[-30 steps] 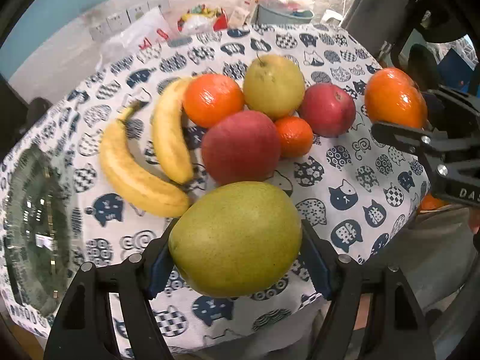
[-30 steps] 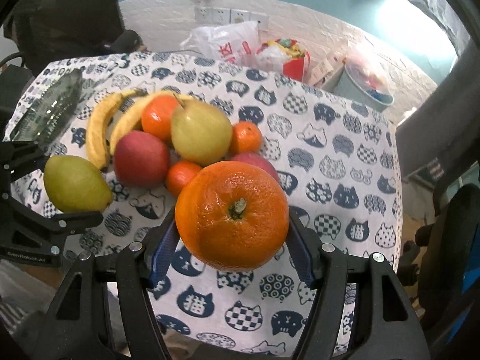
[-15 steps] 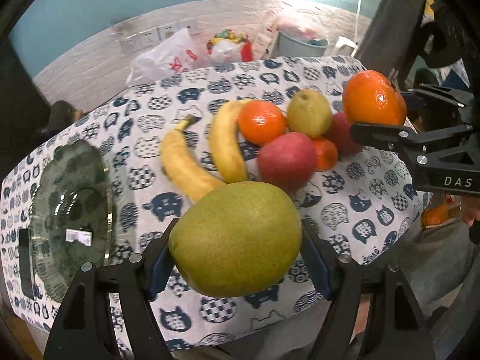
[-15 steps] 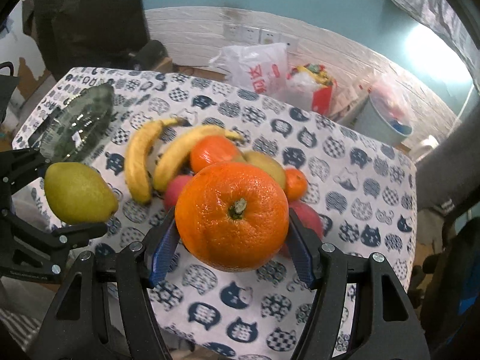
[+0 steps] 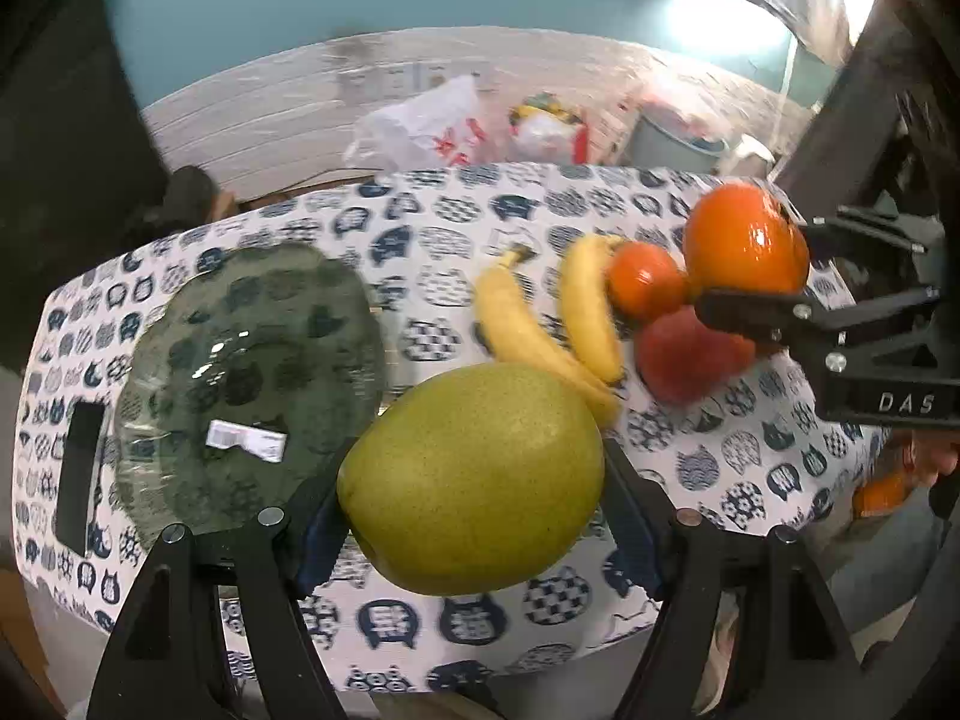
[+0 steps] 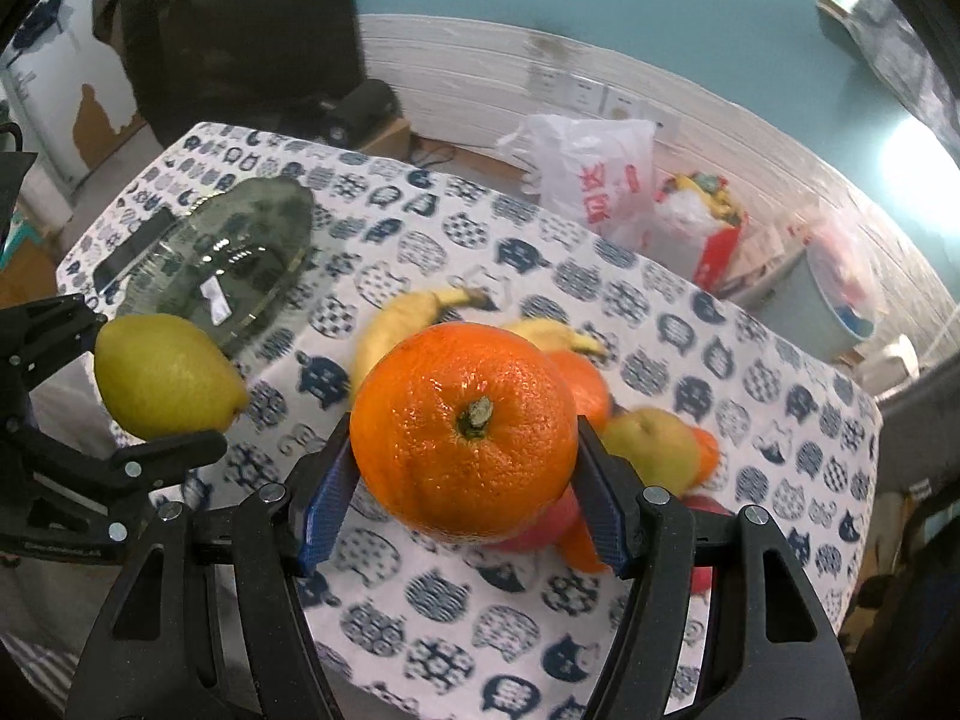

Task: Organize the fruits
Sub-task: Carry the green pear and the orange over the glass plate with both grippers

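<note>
Both grippers have travelled sideways across the table since one second ago, each carrying its fruit. In the left wrist view the glass plate (image 5: 240, 384), which was only at the left edge before, is now much nearer the middle of the picture, and the pile of fruit has slid to the right. The grip itself did not change. The left gripper (image 5: 474, 480) is closed about halfway on a green pear (image 5: 471, 474), its blue pads pressing both sides. The right gripper (image 6: 462, 468) holds a big orange (image 6: 462, 432) in the same way, stem up.

I judge that both fruits are on the way to the plate, which is empty so far, and the release is not yet near, because both fruits hang above the cat-print tablecloth (image 5: 432, 234) and short of the plate.

The left wrist view shows the plate well: a white sticker (image 5: 245, 438) on it and a dark rectangular thing (image 5: 78, 474) beside it, maybe a phone, but I cannot say for sure. It shows the two bananas (image 5: 540, 324), a smaller orange (image 5: 645, 288) and a red apple (image 5: 684, 354) left on the cloth. The right wrist view hides the apple mostly behind its orange, but it shows a second pear (image 6: 651, 450) and a small tangerine (image 6: 705, 450) in the pile, which the left view does not show. The pile is blurred in both views.
</note>
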The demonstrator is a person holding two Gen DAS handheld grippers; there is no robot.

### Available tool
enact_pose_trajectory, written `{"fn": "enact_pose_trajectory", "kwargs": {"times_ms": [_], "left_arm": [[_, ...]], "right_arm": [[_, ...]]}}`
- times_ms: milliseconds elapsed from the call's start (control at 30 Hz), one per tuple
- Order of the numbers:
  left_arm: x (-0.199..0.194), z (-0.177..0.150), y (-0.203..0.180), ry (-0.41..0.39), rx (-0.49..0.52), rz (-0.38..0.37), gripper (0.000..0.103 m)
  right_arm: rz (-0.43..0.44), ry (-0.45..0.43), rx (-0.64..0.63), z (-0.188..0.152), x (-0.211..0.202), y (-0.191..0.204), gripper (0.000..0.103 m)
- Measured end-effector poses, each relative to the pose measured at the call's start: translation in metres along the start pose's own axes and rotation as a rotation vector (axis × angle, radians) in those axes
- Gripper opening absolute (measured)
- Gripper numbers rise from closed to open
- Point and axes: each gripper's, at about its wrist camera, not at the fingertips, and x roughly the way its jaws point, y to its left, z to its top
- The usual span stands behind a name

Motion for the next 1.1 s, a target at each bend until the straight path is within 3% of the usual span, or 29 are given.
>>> {"fn": "enact_pose_trajectory", "kwargs": {"times_ms": [367, 633, 1100], "left_arm": [[-0.006, -0.007, 0.079, -0.024, -0.163, 0.060, 0.077], [0.003, -0.022, 0.128, 0.004, -0.267, 0.076, 0.077], [0.032, -0.038, 0.165, 0.086, -0.334, 0.086, 0.077]], "right_arm": [[0.060, 0.006, -0.053, 0.041, 0.028, 0.046, 0.067], [0.112, 0.024, -0.099, 0.068, 0.055, 0.085, 0.067], [0.185, 0.129, -0.149, 0.084, 0.117, 0.137, 0.067]]}}
